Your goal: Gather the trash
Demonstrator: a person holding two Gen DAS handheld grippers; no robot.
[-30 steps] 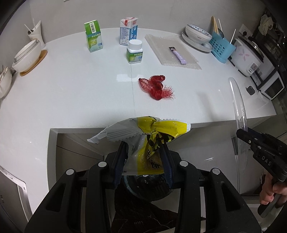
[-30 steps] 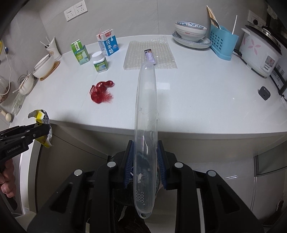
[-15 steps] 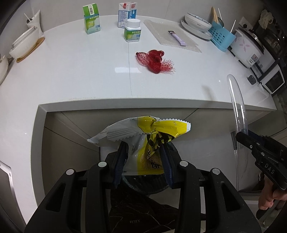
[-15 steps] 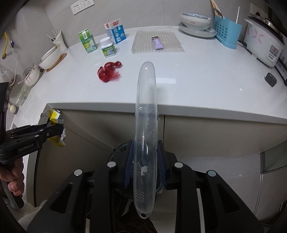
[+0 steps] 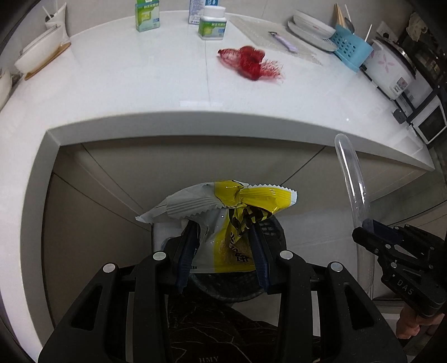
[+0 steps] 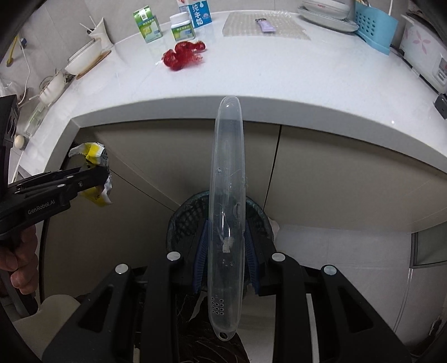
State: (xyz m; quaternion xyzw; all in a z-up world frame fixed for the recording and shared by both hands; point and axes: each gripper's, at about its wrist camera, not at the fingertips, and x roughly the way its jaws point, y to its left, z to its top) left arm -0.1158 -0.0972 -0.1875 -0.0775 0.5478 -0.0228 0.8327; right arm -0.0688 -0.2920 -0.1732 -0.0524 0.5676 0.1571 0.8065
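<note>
My left gripper (image 5: 223, 223) is shut on a crumpled yellow-and-white snack wrapper (image 5: 223, 206), held in front of the counter over a dark mesh waste bin (image 5: 272, 229). My right gripper (image 6: 225, 226) is shut on a long clear plastic case (image 6: 227, 178) that stands upright between its blue pads, above the same bin (image 6: 184, 220). In the right wrist view the left gripper (image 6: 99, 171) and its wrapper (image 6: 92, 152) show at the left. In the left wrist view the right gripper (image 5: 363, 230) and the case (image 5: 352, 178) show at the right. A red mesh net (image 5: 250, 62) lies on the white counter (image 5: 125, 92).
On the counter stand a green carton (image 5: 147, 14), a white pill bottle (image 5: 212, 23), a bubble-wrap sheet with a purple sachet (image 6: 265, 26), stacked bowls, a blue utensil rack (image 5: 353, 49) and a rice cooker (image 5: 391, 72). Beige cabinet doors (image 6: 321, 167) face me below the counter edge.
Both grippers have sunk from counter height to below the counter's edge, each keeping its hold. The waste bin has come into view under them.
</note>
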